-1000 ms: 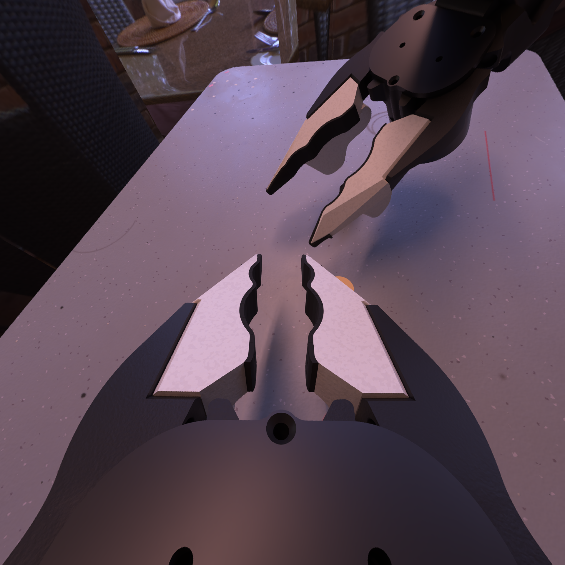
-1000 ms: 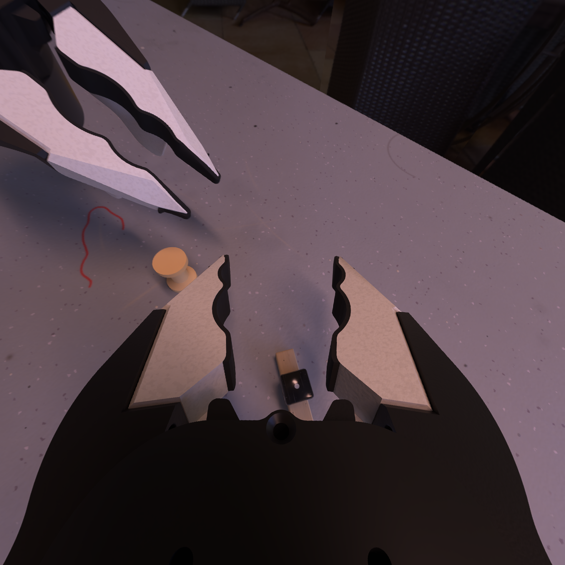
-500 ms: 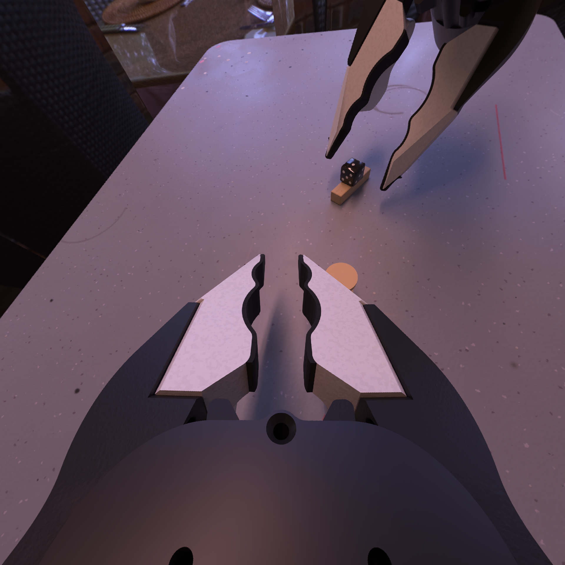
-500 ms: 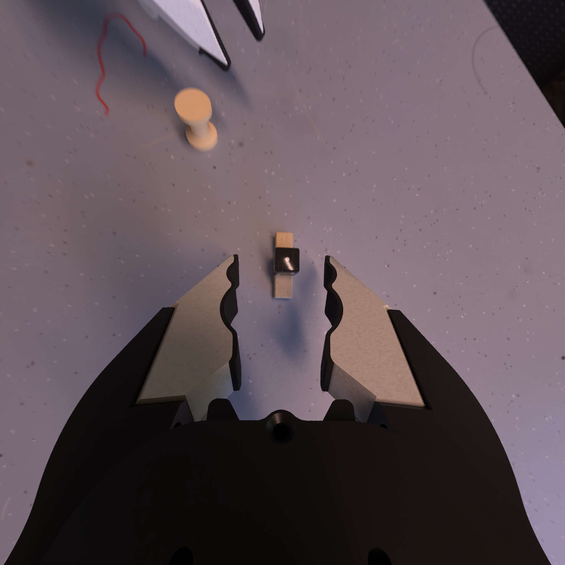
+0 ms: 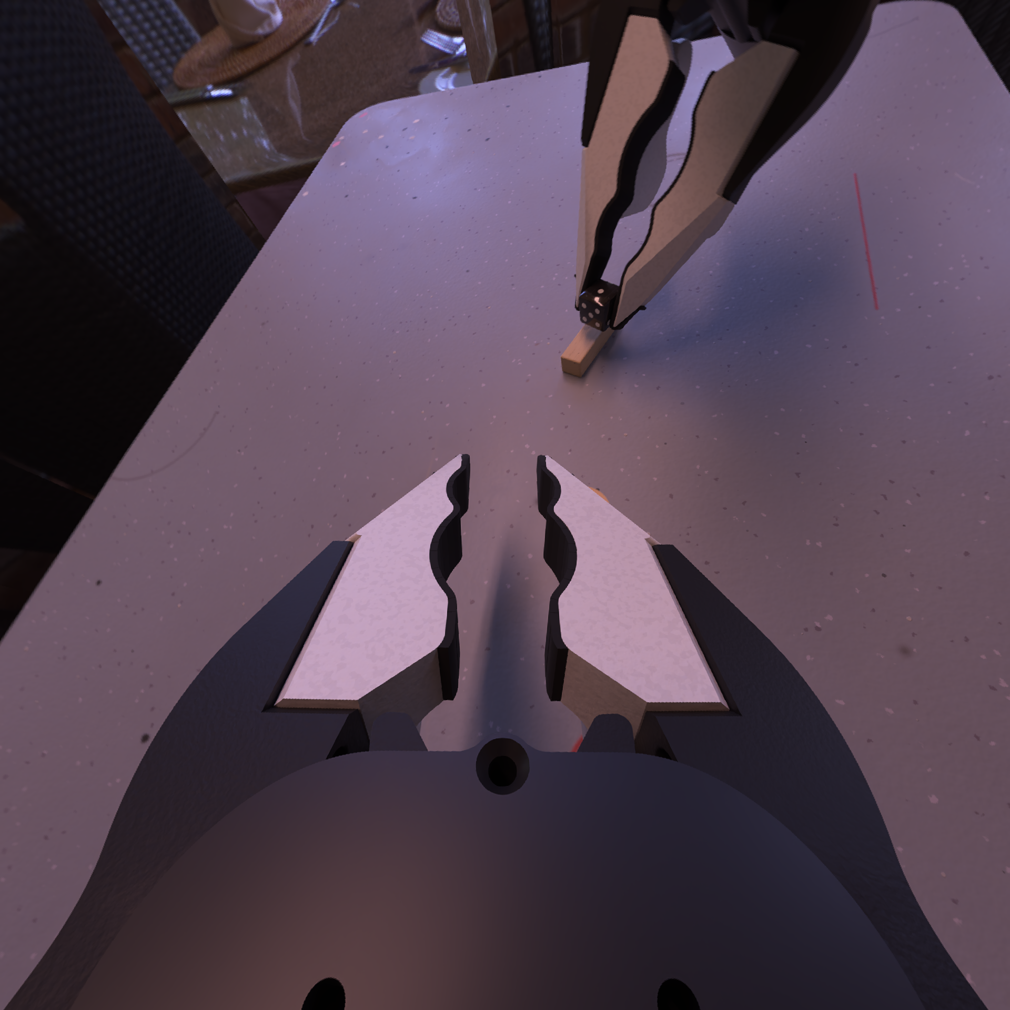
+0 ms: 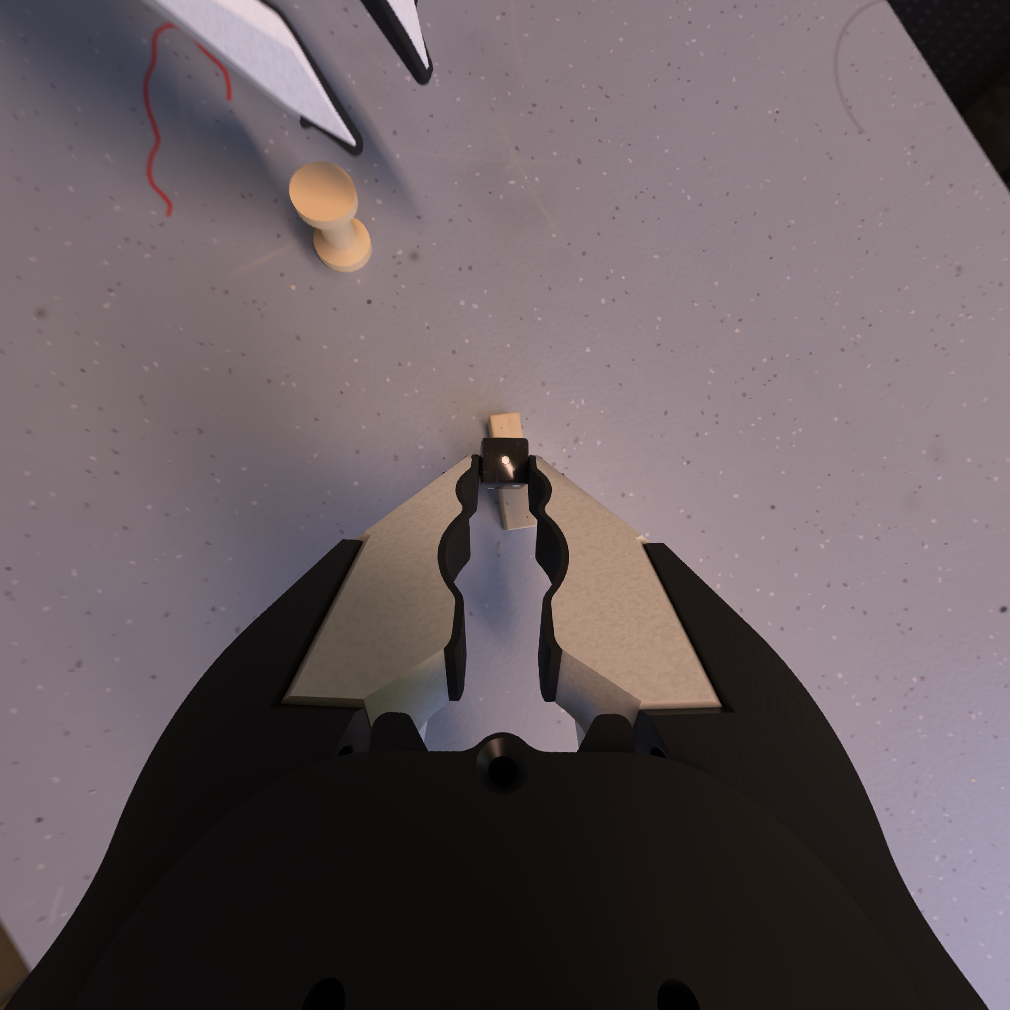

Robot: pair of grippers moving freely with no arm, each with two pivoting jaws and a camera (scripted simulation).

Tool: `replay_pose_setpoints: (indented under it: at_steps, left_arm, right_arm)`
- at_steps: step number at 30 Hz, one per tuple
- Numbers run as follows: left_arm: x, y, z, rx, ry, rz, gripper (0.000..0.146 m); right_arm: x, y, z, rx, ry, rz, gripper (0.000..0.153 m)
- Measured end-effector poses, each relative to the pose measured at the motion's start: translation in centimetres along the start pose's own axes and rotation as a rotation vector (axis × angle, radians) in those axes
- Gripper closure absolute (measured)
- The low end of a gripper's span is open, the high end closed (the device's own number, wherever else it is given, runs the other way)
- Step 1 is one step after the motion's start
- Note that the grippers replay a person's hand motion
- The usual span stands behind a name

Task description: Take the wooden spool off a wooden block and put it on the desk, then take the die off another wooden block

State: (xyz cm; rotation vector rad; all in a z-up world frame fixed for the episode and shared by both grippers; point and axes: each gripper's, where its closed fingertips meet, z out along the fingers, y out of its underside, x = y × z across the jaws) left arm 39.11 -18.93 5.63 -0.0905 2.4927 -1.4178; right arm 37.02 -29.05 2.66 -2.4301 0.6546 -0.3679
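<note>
Speckled grey desk (image 6: 710,328), dim dining room beyond.
Die (image 6: 504,462): black, on a small wooden block (image 5: 583,350), pinched at the tips of the right gripper (image 6: 504,464).
Spool (image 6: 330,221): on the desk, well apart, near a red thread (image 6: 156,142); its block not visible.
Left gripper (image 5: 501,464): narrowly parted, holding nothing, above the desk near the spool.
Step, as judged: spool done; die grasp made. Next calls for a straight lift, leaving the block undisturbed.
</note>
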Motion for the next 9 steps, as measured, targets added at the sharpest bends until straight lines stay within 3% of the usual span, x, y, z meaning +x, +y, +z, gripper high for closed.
replay_pose_setpoints:
  at_steps: [9]
  left_arm:
    - [1.4,-1.1,1.0,-0.044,-0.094,0.248,0.118]
  right_arm:
    - [-1.2,-1.1,-0.1,-0.053,-0.092,0.105,0.135]
